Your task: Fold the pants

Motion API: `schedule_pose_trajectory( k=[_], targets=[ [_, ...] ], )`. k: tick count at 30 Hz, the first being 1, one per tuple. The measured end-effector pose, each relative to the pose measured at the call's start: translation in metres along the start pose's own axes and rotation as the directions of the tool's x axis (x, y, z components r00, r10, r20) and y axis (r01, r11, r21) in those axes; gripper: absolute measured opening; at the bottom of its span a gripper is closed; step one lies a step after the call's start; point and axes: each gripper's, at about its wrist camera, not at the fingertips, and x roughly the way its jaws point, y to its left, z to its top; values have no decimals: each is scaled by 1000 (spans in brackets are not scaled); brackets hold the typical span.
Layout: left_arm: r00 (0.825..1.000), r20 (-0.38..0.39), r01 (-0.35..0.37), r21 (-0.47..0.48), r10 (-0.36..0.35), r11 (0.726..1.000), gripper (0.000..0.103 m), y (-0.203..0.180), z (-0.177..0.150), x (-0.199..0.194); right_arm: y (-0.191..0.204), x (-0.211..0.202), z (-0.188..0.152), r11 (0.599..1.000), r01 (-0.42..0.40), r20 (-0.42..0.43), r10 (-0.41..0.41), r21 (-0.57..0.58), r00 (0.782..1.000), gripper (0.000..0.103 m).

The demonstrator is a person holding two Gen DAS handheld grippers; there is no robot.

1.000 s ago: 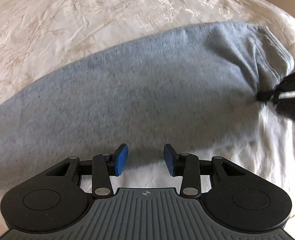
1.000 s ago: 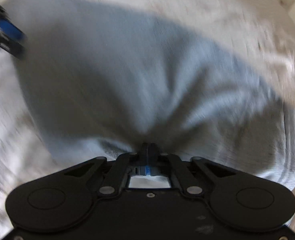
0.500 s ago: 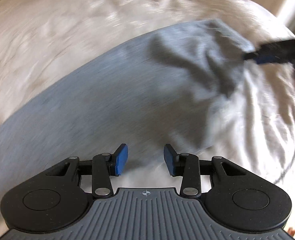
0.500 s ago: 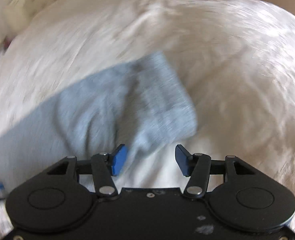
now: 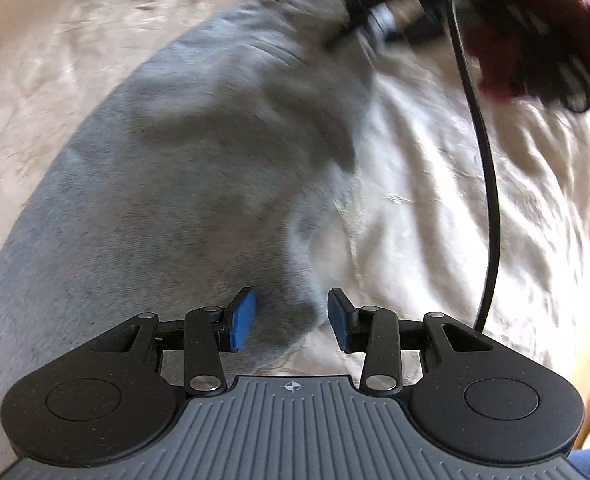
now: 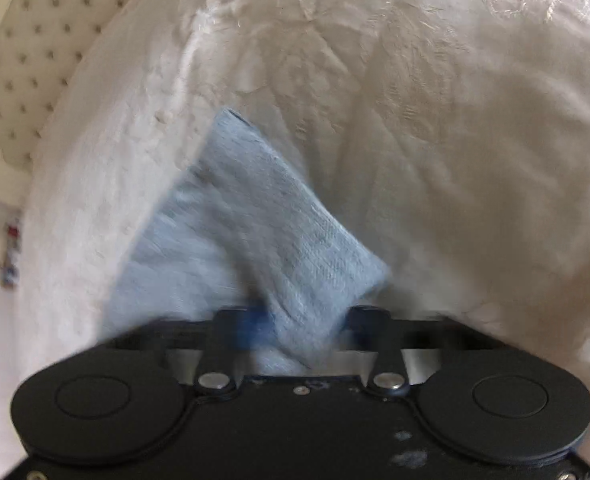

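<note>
The grey pants [image 5: 183, 168] lie on a white bedspread [image 5: 435, 208], running from lower left to upper right in the left wrist view. My left gripper [image 5: 291, 316] is open, its blue pads straddling the near edge of the fabric. In the right wrist view the cuffed end of the pants [image 6: 263, 216] sits between the spread jaws of my right gripper [image 6: 303, 328], which is blurred and open. The right gripper also shows in the left wrist view [image 5: 379, 16] at the far end of the pants.
A black cable [image 5: 491, 168] hangs down over the bed on the right. A dark red sleeve [image 5: 535, 36] is at top right. A tufted cream headboard [image 6: 27, 68] stands at the far left of the right wrist view.
The right gripper let go of the pants, opened, and moved to the cuffed end. The left gripper shifted so the fabric edge now lies between its pads.
</note>
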Motion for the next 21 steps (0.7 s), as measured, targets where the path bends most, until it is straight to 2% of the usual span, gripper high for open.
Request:
schedule_pose_trajectory(
  k=[1,2,3,4,8,11,12,13,15,16,17,19,21],
  targets=[
    [1000,-8,9,10,-8,1000,39,-2,-1,3,18,-7,5,992,29,29,-26,-126,999,22],
    [1000,-19,21,21,-20,1000,39,-4,-1,7,37,-13,7,963,72,59,-59,-258,997,22],
    [999,-35,34,30,-33,999,39,-6,-1,13,50,-12,9,929,105,63,-88,-355,994,22],
    [998,-55,44,39,-42,998,39,-8,-2,20,55,-6,11,908,128,48,-118,-399,992,21],
    [994,-102,53,107,-42,993,45,-16,-3,40,42,23,14,904,176,-25,-201,-390,979,21],
    [993,-95,72,85,-63,994,45,-14,-2,31,39,27,9,896,185,-14,-208,-403,978,22],
    [995,-71,78,58,-74,995,45,-11,-5,21,39,25,9,900,185,-12,-206,-396,978,22],
    [996,-45,73,36,-72,997,45,-8,-9,12,39,21,8,903,185,-7,-204,-388,979,27],
    [998,5,63,-17,-63,998,45,-2,-21,-9,44,15,6,894,212,37,-215,-394,976,47],
    [998,32,61,-58,-59,996,45,3,-29,-22,49,11,6,881,243,74,-233,-405,970,61],
    [997,52,58,-98,-53,993,45,8,-38,-32,53,0,4,866,272,120,-244,-419,962,66],
    [996,88,43,-190,-26,981,45,20,-58,-52,57,-18,6,862,283,169,-231,-421,958,66],
    [994,110,7,-297,27,955,46,35,-84,-72,62,-37,2,869,278,215,-204,-409,955,66]
  ],
)
